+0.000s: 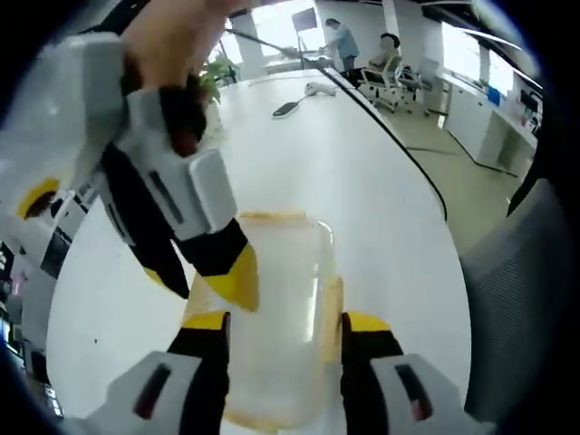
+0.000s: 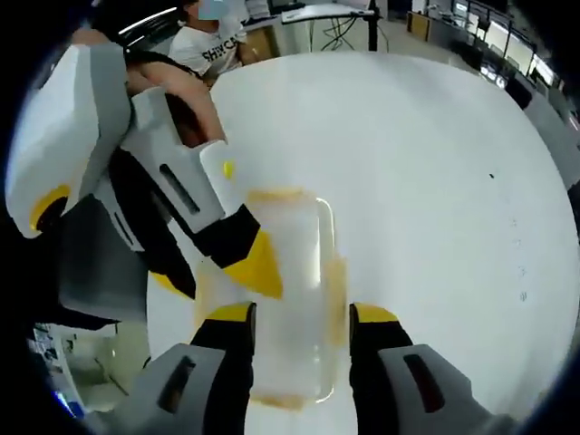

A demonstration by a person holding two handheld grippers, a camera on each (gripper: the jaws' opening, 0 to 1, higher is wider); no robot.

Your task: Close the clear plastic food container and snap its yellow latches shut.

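The clear plastic container (image 1: 281,272) lies on the white table (image 1: 362,172) with its lid on and yellow latches along its edges. My left gripper (image 1: 285,322) is open, and the container shows between its yellow-tipped jaws. My right gripper (image 1: 201,279), held by a hand, comes in from the upper left, open, one yellow tip at the container's left edge. In the right gripper view the container (image 2: 290,272) sits between my right gripper's (image 2: 301,313) open jaws. There my left gripper (image 2: 217,272) reaches in from the left, a tip on the container's left rim.
A dark flat object (image 1: 285,110) and a white object (image 1: 319,88) lie far back on the table, near a plant (image 1: 213,77). A grey chair back (image 1: 517,299) stands at the right. A person in a white shirt (image 2: 208,45) sits beyond the table (image 2: 435,181).
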